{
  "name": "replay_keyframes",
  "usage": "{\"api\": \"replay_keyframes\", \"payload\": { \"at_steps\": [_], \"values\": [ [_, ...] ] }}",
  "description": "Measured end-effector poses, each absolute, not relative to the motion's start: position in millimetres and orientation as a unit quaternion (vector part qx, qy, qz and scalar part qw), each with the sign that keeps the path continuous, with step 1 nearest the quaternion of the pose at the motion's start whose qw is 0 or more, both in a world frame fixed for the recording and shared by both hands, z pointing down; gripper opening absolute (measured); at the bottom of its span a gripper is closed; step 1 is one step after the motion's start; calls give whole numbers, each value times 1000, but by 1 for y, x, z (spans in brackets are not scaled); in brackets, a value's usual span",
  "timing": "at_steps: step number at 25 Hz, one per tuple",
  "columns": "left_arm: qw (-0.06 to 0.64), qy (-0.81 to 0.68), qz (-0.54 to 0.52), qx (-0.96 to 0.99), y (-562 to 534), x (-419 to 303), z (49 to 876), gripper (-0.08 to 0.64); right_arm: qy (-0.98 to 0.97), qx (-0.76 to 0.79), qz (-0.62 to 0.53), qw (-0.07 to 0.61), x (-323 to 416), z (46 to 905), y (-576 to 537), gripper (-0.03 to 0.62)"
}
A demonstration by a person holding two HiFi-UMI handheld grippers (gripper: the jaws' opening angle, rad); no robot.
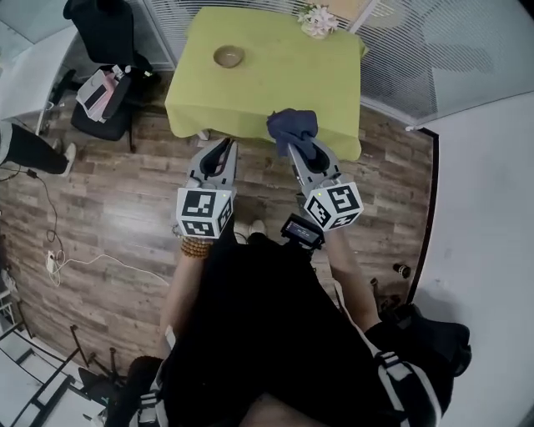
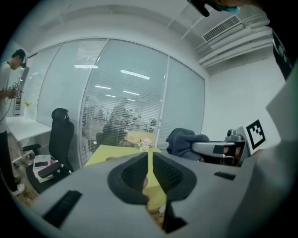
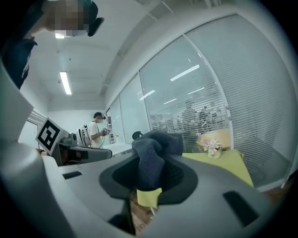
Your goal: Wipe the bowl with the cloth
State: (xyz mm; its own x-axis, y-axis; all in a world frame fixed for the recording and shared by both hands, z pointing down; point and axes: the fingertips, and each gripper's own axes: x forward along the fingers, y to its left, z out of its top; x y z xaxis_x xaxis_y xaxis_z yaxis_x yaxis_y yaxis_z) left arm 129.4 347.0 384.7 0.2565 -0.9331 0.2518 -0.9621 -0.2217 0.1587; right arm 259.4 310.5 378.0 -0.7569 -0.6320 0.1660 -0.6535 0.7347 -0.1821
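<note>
Hanging clamped in right tool (image 1: 297,152): cloth (image 1: 292,125); bowl (image 1: 228,56) well apart.

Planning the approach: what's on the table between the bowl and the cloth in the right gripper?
Only bare green tablecloth between bowl and cloth, in the head view.

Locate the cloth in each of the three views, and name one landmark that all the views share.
Head view: cloth at upper centre, over the near edge of the table.
Left gripper view: right of centre, to the right of the flowers.
Right gripper view: centre, clamped between the jaws.
Shared landmark: the flowers on the table, top of the head view, right of centre in the right gripper view.
</note>
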Motion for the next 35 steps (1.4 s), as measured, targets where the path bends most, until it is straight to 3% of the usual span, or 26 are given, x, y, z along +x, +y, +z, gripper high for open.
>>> {"api": "replay_keyframes", "payload": {
  "at_steps": [15, 27, 35],
  "values": [
    [183, -563, 59, 804, 221, -8, 416, 38, -901, 411, 114, 76, 131, 368, 190, 94],
    [216, -556, 82, 799, 127, -57, 456, 38, -886, 433, 143, 85, 85, 395, 73, 97],
    [243, -554, 140, 784, 29, -94, 486, 38, -878, 405, 214, 138, 59, 451, -34, 100]
  ]
}}
